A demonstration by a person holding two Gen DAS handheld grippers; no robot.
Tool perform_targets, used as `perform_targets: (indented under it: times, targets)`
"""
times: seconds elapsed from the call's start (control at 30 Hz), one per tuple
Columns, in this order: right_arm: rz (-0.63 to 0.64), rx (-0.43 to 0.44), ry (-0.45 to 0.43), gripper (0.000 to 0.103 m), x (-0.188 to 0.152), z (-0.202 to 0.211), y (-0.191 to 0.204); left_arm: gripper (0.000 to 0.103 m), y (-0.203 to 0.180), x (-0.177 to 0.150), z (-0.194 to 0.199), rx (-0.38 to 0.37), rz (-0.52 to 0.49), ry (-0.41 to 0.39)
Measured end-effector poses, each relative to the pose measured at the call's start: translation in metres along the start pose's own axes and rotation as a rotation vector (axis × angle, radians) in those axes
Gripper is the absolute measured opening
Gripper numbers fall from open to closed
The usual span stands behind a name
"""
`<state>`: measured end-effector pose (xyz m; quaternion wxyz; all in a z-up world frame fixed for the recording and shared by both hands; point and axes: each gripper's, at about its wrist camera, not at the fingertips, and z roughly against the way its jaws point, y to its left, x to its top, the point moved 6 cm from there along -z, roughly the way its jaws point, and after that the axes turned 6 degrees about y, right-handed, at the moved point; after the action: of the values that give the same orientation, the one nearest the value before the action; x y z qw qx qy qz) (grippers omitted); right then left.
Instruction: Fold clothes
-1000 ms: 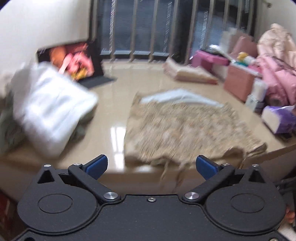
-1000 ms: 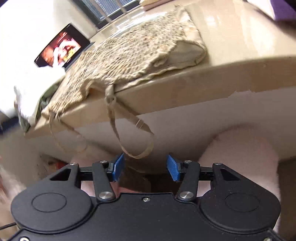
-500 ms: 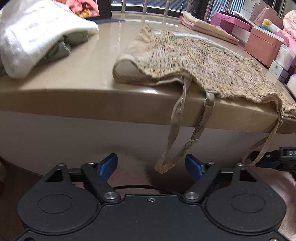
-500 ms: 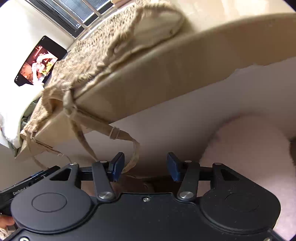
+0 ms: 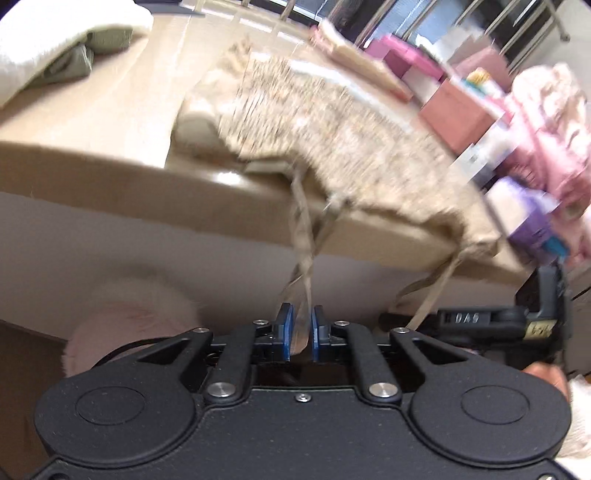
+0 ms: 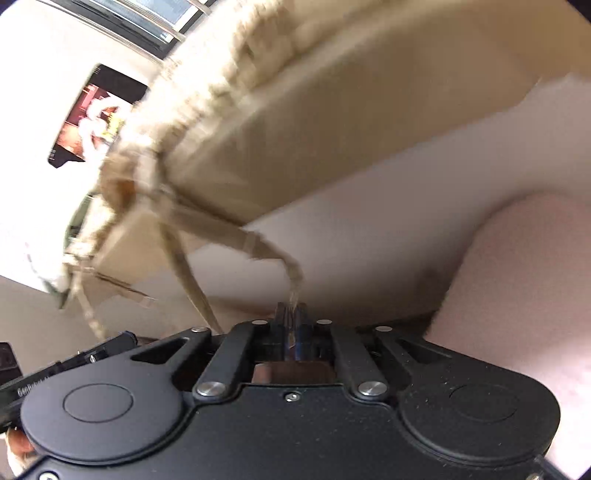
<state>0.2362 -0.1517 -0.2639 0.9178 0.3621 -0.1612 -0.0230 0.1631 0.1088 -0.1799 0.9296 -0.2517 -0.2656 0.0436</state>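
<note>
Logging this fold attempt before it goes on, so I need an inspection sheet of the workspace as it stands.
Surface: glossy beige table.
Job's things: knit top on the table, both straps hanging over the near edge.
Clutter: white and green folded clothes; pink boxes; purple pack.
Grippers: left gripper shut on left strap; right gripper shut on right strap.
Cables: thin black cable beside the left gripper.
Surroundings: window bars; lit screen.

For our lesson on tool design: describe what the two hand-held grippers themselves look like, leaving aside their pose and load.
Both the left hand-held gripper and the right hand-held gripper have matte black bodies with two round raised discs, angled black linkage arms with silver screws, and blue finger pads. Seen from the left wrist view, the right one's side carries pale lettering.
</note>
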Motion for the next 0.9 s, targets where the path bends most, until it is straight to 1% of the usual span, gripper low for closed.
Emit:
perform_targets:
  times: [0.1, 0.23, 0.3, 0.37, 0.4, 0.43, 0.47, 0.5, 0.53, 0.57, 0.6, 0.67, 0.7, 0.73, 0.8, 0.87, 0.9]
  targets:
    - [0.046, 0.039, -0.045, 0.001, 0.002, 0.031, 0.012, 0.011, -0.010, 0.011, 0.020, -0.078, 0.017, -0.028]
    - [0.083, 0.113, -0.089, 0.001, 0.009, 0.066, 0.029, 0.011, -0.023, 0.031, 0.036, -0.167, 0.051, -0.058]
    - [0.098, 0.119, -0.107, 0.001, 0.013, 0.078, 0.034, 0.011, -0.028, 0.041, 0.039, -0.192, 0.069, -0.070]
    - [0.104, 0.126, -0.113, 0.001, 0.016, 0.086, 0.037, 0.011, -0.031, 0.046, 0.044, -0.200, 0.067, -0.085]
    - [0.113, 0.099, -0.115, 0.001, 0.019, 0.085, 0.040, 0.011, -0.032, 0.048, 0.044, -0.204, 0.070, -0.088]
    - [0.146, 0.013, -0.117, 0.006, 0.020, 0.083, 0.042, 0.011, -0.033, 0.051, 0.043, -0.213, 0.079, -0.088]
    - [0.186, -0.089, -0.120, 0.008, 0.021, 0.081, 0.042, 0.011, -0.035, 0.053, 0.043, -0.223, 0.088, -0.087]
    - [0.226, -0.191, -0.123, 0.014, 0.021, 0.079, 0.043, 0.011, -0.035, 0.054, 0.042, -0.230, 0.096, -0.086]
    - [0.282, -0.248, -0.132, 0.025, 0.018, 0.079, 0.046, 0.011, -0.035, 0.055, 0.042, -0.231, 0.101, -0.086]
    - [0.343, -0.290, -0.144, 0.030, 0.013, 0.080, 0.051, 0.011, -0.035, 0.055, 0.042, -0.227, 0.103, -0.087]
    - [0.394, -0.265, -0.152, 0.036, 0.007, 0.082, 0.059, 0.011, -0.034, 0.056, 0.042, -0.223, 0.105, -0.087]
    - [0.487, -0.156, -0.161, 0.046, -0.006, 0.088, 0.080, 0.011, -0.033, 0.056, 0.042, -0.213, 0.109, -0.089]
    - [0.536, -0.113, -0.161, 0.054, -0.012, 0.090, 0.092, 0.011, -0.030, 0.055, 0.043, -0.200, 0.110, -0.094]
    - [0.581, -0.100, -0.163, 0.055, -0.016, 0.090, 0.103, 0.012, -0.027, 0.053, 0.045, -0.182, 0.107, -0.098]
    - [0.655, -0.107, -0.165, 0.055, -0.021, 0.087, 0.121, 0.013, -0.020, 0.046, 0.046, -0.125, 0.080, -0.094]
    - [0.683, -0.098, -0.155, 0.055, -0.020, 0.080, 0.135, 0.027, -0.012, 0.037, 0.045, -0.044, 0.054, -0.084]
    - [0.680, -0.095, -0.148, 0.055, -0.020, 0.077, 0.138, 0.044, -0.007, 0.031, 0.042, 0.004, 0.043, -0.079]
